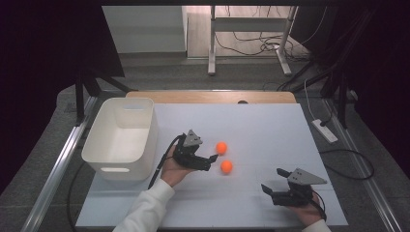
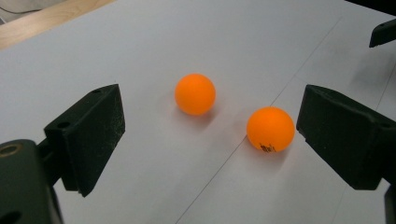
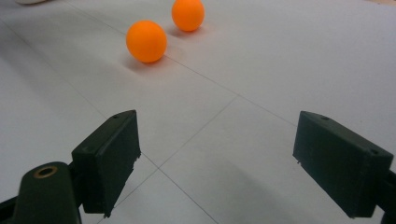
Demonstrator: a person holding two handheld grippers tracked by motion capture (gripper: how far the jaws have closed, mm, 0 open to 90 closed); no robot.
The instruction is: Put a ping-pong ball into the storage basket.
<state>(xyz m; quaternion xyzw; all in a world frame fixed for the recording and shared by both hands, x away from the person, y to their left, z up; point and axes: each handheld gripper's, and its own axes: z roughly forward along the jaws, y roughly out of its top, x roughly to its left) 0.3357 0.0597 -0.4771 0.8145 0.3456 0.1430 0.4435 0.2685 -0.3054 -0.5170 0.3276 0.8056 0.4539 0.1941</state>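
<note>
Two orange balls lie on the white table sheet: the far ball [image 1: 221, 147] [image 2: 195, 94] [image 3: 187, 14] and the near ball [image 1: 226, 166] [image 2: 270, 129] [image 3: 146, 40], which carries a small dark print. My left gripper [image 1: 212, 160] [image 2: 210, 140] is open just left of them, its jaws spread wide with both balls ahead between them, touching neither. My right gripper [image 1: 273, 181] [image 3: 217, 158] is open near the table's front right, its jaws apart over bare sheet, with the balls well ahead of it.
A white plastic bin [image 1: 122, 137] stands at the table's left, just behind my left hand. A wooden strip [image 1: 212, 97] runs along the table's far edge. A power strip [image 1: 325, 130] and cables lie on the floor to the right.
</note>
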